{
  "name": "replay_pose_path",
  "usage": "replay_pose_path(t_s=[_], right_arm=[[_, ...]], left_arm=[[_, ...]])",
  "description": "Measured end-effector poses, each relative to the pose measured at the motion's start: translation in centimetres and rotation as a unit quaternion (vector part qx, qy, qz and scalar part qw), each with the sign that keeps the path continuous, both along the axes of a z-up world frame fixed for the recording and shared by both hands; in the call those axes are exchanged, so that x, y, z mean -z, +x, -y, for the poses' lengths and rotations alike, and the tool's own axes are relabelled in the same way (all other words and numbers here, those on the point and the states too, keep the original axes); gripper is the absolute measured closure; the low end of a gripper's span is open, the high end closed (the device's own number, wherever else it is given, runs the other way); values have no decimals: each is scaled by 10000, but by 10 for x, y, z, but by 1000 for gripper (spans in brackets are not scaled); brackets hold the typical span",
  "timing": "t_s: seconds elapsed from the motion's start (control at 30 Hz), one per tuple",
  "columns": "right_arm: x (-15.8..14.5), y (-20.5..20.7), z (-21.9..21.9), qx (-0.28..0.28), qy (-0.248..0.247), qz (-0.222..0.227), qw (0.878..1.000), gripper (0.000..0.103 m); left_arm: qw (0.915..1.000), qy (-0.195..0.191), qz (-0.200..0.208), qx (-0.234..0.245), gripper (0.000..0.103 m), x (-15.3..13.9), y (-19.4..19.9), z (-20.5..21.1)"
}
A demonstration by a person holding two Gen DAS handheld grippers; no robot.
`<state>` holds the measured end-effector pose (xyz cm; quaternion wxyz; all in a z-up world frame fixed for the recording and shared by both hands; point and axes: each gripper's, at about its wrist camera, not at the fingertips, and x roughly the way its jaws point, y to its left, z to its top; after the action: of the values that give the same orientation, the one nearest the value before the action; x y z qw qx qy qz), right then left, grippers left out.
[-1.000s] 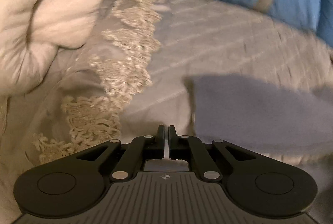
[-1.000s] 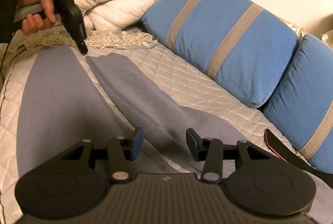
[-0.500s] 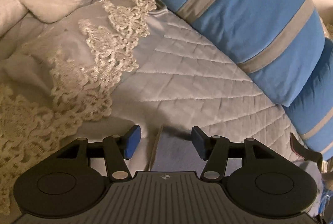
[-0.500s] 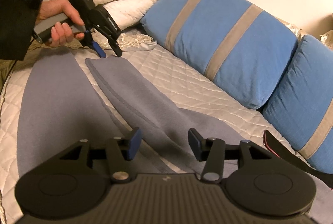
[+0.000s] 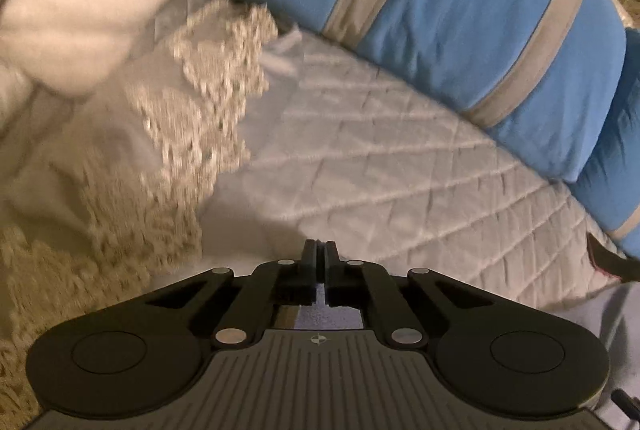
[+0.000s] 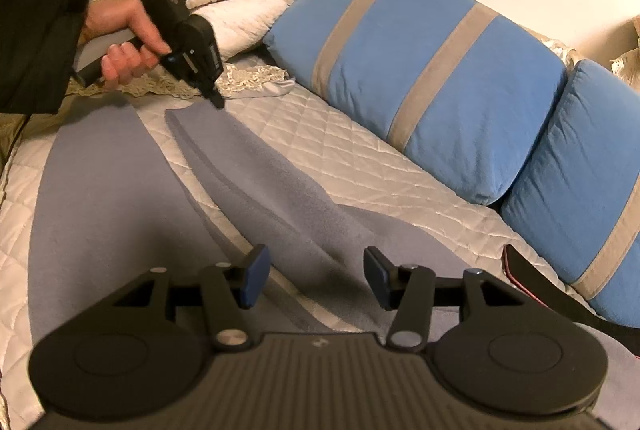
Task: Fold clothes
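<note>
Quilted bedding point(image 6: 360, 158) carries the grey-blue garment point(image 6: 256, 170), one leg stretching toward the lace. Your left gripper point(image 6: 218, 104) pinches its far hem; your right gripper point(image 6: 316, 280) hovers spread. That thin pinch could slip if you pull hard.

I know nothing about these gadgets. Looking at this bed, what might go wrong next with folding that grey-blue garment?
1. The left gripper is shut at the very corner of the grey-blue garment's far end; so thin a hold, if any, may slip when lifted.
2. The lace trim lies just beside that corner and could snag.
3. The right gripper hangs open over the garment, holding nothing, so the near end may drag or bunch.
</note>
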<state>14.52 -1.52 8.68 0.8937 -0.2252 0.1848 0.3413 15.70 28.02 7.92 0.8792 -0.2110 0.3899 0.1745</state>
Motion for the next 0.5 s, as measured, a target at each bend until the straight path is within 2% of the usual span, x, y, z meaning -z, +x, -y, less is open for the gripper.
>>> replay_pose_path(t_s=[0.17,0.37,0.5], right_arm=[[1,2,2,13,-19,-42,10000,36],[0,5,2,24,-11,-88,10000,36],[1,9,4,60,0,-127,9999,36]], left_arm=[[9970,738,184,-131,100,-21,6,1],[9936,991,320,-444,100,-32,18,-14],[9865,1505,361,-532,99,-28,31,-5]])
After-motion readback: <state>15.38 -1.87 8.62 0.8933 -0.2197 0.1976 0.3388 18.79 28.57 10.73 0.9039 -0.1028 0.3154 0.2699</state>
